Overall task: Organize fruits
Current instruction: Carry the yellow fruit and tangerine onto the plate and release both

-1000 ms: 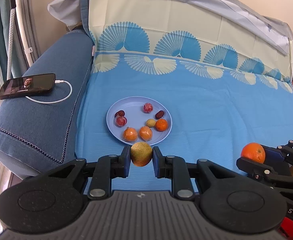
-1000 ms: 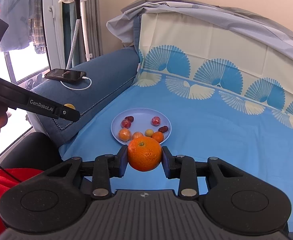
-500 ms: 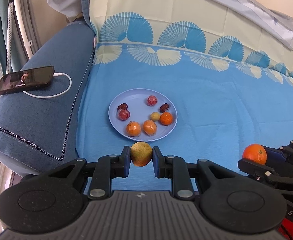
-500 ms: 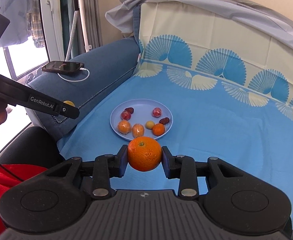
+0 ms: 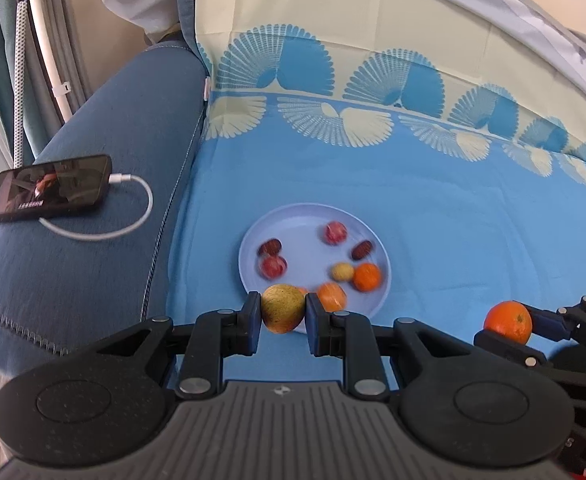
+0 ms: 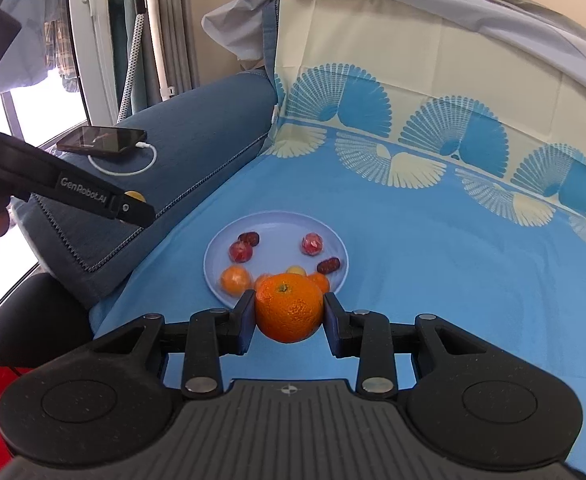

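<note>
My left gripper [image 5: 283, 312] is shut on a yellow-green pear [image 5: 283, 307], held above the near rim of a light blue plate [image 5: 293, 220]. The plate holds several small fruits: red ones, dark dates, a yellow one and small oranges. My right gripper [image 6: 288, 312] is shut on a large orange [image 6: 288, 307], just short of the same plate [image 6: 277, 220]. The right gripper and its orange [image 5: 509, 322] also show at the right of the left wrist view. The left gripper [image 6: 133, 208] shows at the left of the right wrist view.
The plate lies on a blue patterned sheet [image 5: 433, 208] over a sofa. A phone [image 5: 45, 188] with a white cable rests on the blue armrest [image 5: 93, 264] at the left. The sofa back [image 6: 433, 60] rises behind.
Both grippers have moved forward toward the plate with their fruits held. The plate now sits closer, just beyond the fingertips.
</note>
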`<state>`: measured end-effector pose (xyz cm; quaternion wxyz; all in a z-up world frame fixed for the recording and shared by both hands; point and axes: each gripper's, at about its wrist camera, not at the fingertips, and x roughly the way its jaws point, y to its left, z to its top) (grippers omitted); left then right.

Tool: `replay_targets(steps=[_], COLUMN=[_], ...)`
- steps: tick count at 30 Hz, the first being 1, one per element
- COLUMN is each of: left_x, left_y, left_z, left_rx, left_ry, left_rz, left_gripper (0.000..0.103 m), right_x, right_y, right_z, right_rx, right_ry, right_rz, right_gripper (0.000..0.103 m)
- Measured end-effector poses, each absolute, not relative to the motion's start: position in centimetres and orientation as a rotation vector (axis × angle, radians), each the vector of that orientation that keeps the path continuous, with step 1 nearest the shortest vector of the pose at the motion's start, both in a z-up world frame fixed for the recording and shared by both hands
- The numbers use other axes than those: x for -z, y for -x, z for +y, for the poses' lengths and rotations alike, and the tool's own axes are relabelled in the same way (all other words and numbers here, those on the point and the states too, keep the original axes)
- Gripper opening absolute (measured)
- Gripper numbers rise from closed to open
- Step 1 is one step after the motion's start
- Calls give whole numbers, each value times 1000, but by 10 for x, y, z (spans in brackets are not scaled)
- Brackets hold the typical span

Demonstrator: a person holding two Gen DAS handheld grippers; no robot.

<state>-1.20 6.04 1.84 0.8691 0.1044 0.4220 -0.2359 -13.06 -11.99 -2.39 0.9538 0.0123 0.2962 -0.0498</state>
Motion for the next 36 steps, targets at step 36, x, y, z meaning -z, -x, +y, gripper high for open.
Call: replay_targets(steps=[36], left_x=[98], left_y=[-131], left_z=[-33], left_rx=[515], left_ry=[-327], left_rz=[1057], left_gripper=[25], right_x=[105], right_y=[-61], right_z=[-175], right_rx=[73], right_ry=[-41], right_rz=[756], right_gripper=[37])
